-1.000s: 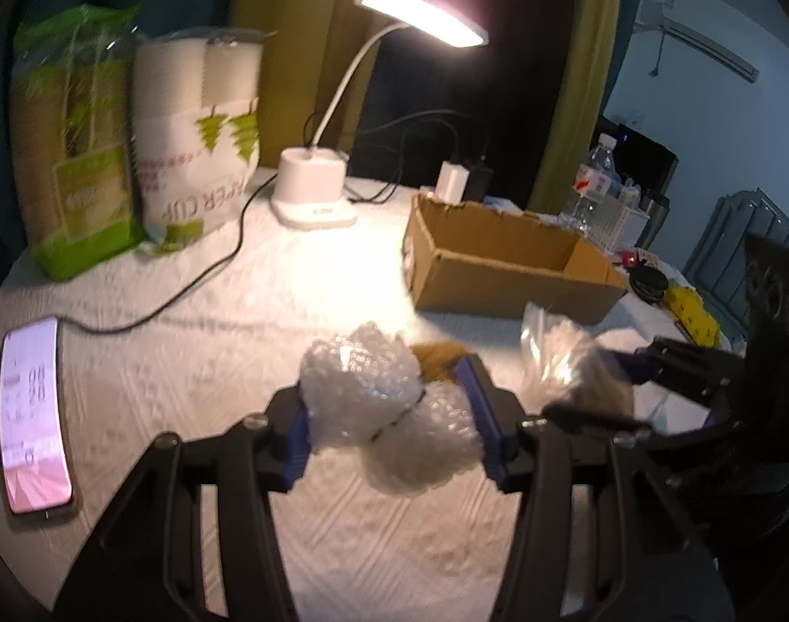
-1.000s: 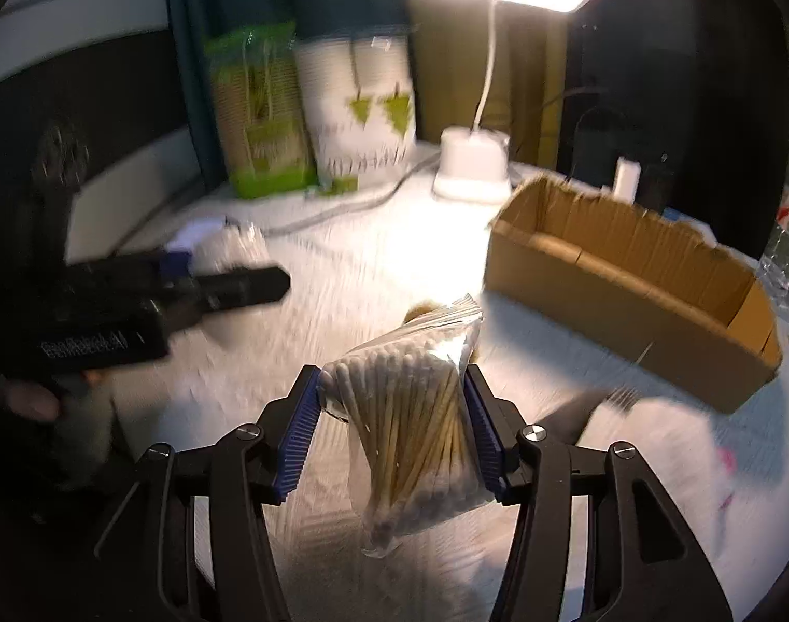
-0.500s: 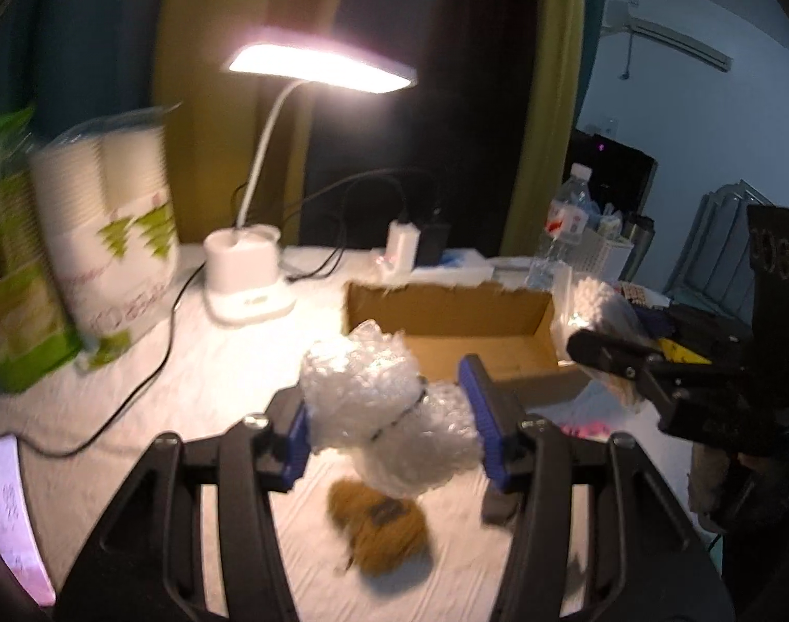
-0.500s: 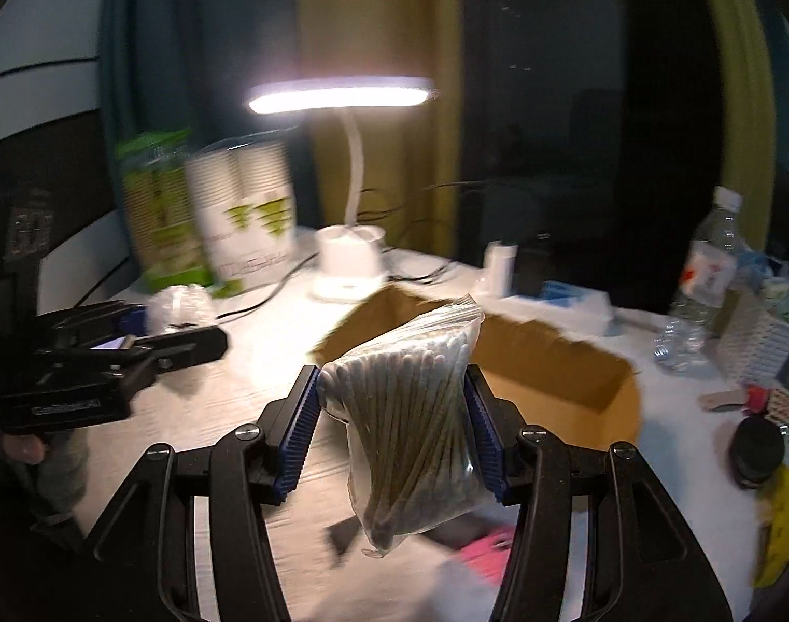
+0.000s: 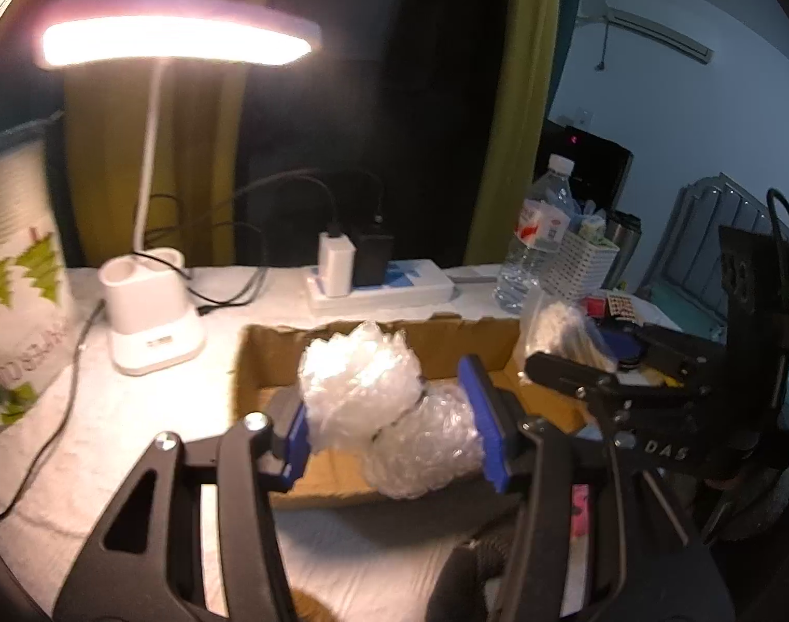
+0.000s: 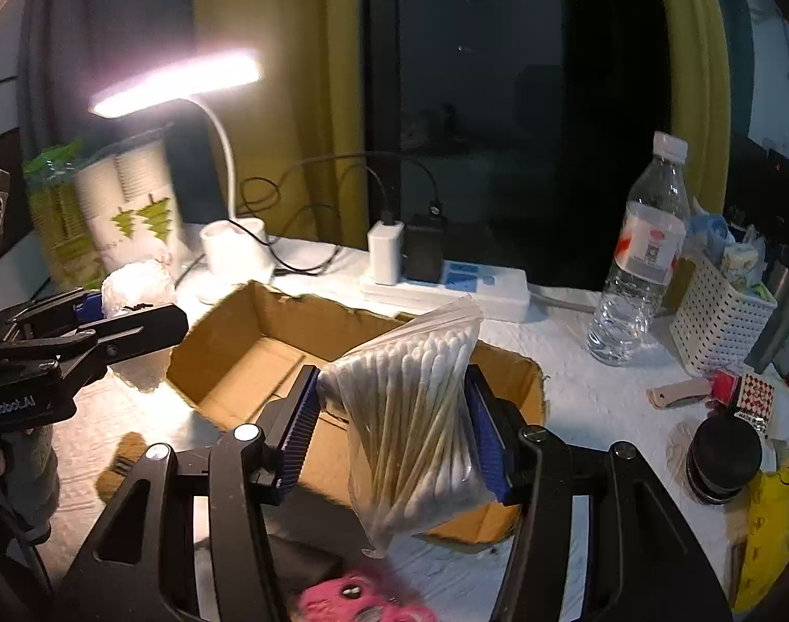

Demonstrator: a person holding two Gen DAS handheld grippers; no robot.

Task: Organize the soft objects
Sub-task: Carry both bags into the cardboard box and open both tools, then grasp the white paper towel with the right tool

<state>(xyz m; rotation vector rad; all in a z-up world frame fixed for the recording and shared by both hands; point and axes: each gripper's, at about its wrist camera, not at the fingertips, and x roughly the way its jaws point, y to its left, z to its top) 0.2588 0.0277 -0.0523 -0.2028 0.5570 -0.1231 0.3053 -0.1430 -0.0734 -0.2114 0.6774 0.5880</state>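
Our left gripper point(image 5: 392, 427) clamps bubble wrap point(image 5: 384, 404), our right gripper point(image 6: 394, 425) clamps the swab bag point(image 6: 415, 414), both over the box point(image 6: 239, 357).

The bench point(image 6: 591, 389), under a white textured cover, carries an open cardboard box point(image 6: 228, 357) at its middle. Behind the box stand a white lamp base point(image 6: 236, 251) and a power strip point(image 6: 462, 285) holding 2 chargers. A water bottle point(image 6: 643, 259) and white basket point(image 6: 721, 316) stand to the right, a paper-cup pack point(image 6: 130, 207) at the far left.
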